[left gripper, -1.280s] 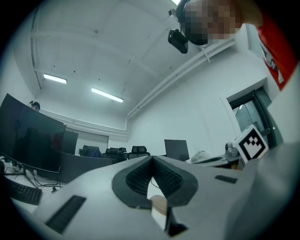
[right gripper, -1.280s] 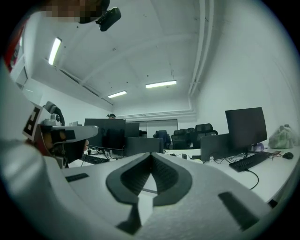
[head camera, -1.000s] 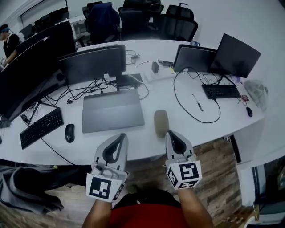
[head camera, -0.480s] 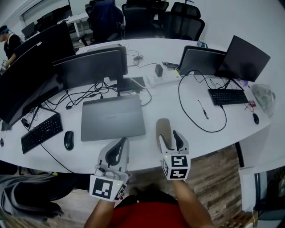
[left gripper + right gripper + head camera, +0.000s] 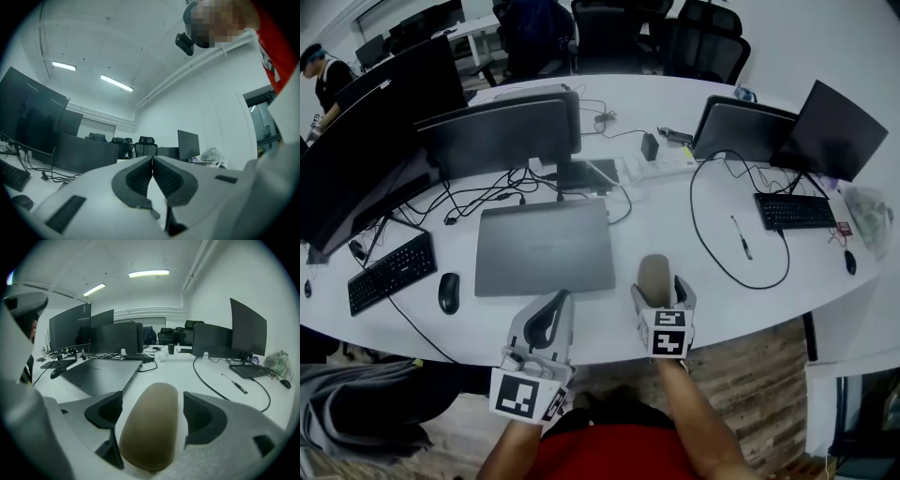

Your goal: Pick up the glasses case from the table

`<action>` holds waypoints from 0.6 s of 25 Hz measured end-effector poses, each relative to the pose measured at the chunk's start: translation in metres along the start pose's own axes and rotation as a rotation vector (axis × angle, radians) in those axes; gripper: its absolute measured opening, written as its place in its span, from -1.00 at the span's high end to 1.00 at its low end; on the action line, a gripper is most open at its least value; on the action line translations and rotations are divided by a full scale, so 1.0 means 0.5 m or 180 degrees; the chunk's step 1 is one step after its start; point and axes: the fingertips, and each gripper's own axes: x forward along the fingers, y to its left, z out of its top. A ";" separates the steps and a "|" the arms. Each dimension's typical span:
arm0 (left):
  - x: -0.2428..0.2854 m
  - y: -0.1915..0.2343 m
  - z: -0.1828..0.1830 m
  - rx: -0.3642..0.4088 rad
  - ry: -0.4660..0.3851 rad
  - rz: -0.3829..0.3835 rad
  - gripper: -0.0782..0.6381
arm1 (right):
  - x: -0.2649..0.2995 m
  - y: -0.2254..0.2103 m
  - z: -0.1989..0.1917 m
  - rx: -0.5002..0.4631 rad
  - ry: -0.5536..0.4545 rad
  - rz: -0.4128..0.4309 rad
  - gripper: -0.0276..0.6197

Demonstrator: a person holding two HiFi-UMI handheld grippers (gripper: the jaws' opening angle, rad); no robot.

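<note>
two grippers are held at the near edge of the white table [image 5: 680, 220]. the left gripper [image 5: 561, 298] is kept level, its jaws pressed together with nothing between them. the right gripper [image 5: 662, 287] is tilted down over the glasses case [image 5: 653, 275], which lies flat on the table near its front edge, just right of a closed grey laptop [image 5: 544, 246]. the right jaws have just been opening and are now spread wide, one on each side of the brown case; a gap is seen between each pad and the shell, so the case is straddled but not pinched.

left of the laptop, a black mouse [image 5: 448, 292] and a black keyboard [image 5: 390, 272] are laid out. right of the case, a looping black cable [image 5: 711, 255] and a pen [image 5: 741, 236] are seen. farther back, a dark monitor [image 5: 502, 133] and a white power strip [image 5: 661, 167] are placed, with more screens to either side. beyond the far edge, black office chairs [image 5: 609, 33] are lined up, and a person [image 5: 319, 80] is glimpsed at the far left.
</note>
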 end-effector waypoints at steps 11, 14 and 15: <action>0.004 0.022 -0.016 -0.0033 0.0050 0.0077 0.75 | 0.074 0.008 -0.052 0.0058 0.0432 -0.0006 -0.47; 0.004 0.024 -0.015 -0.0027 0.0044 0.0083 0.75 | 0.081 0.008 -0.062 0.0048 0.0497 -0.0035 -0.48; 0.003 0.024 -0.014 -0.0025 0.0045 0.0085 0.75 | 0.082 0.007 -0.064 0.0053 0.0512 -0.0046 -0.48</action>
